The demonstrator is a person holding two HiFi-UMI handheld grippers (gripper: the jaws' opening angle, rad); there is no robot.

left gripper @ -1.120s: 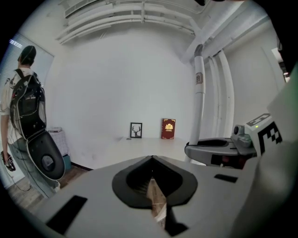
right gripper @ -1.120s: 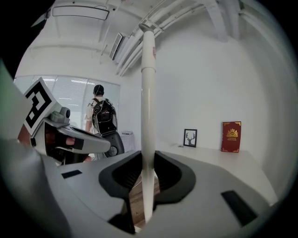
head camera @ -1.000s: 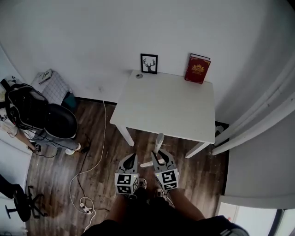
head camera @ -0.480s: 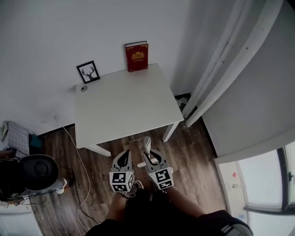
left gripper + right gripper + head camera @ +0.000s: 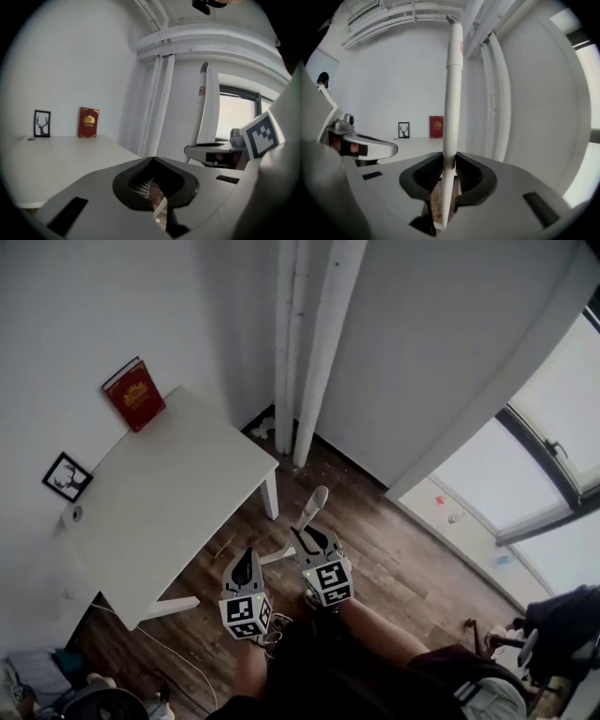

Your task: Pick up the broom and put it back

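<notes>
We hold two tongs. Our right tongs (image 5: 449, 161) pinch the one white broom stick (image 5: 453, 84). It stands up straight between the jaws and pokes high above them. Our left tongs (image 5: 153, 161) are pressed together, empty, just beside. Nearby, one white table (image 5: 169, 512) holds one red book (image 5: 137, 395) and one picture (image 5: 66, 476).

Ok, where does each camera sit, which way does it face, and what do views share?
Head view: on the person's head, looking steeply down at floor, table, left gripper, right gripper and forearms.
Left gripper view: on the left gripper, looking along its shut, empty jaws over the table.
Right gripper view: on the right gripper, looking along jaws shut on the broom handle.
Shared: all three show the red book.
</notes>
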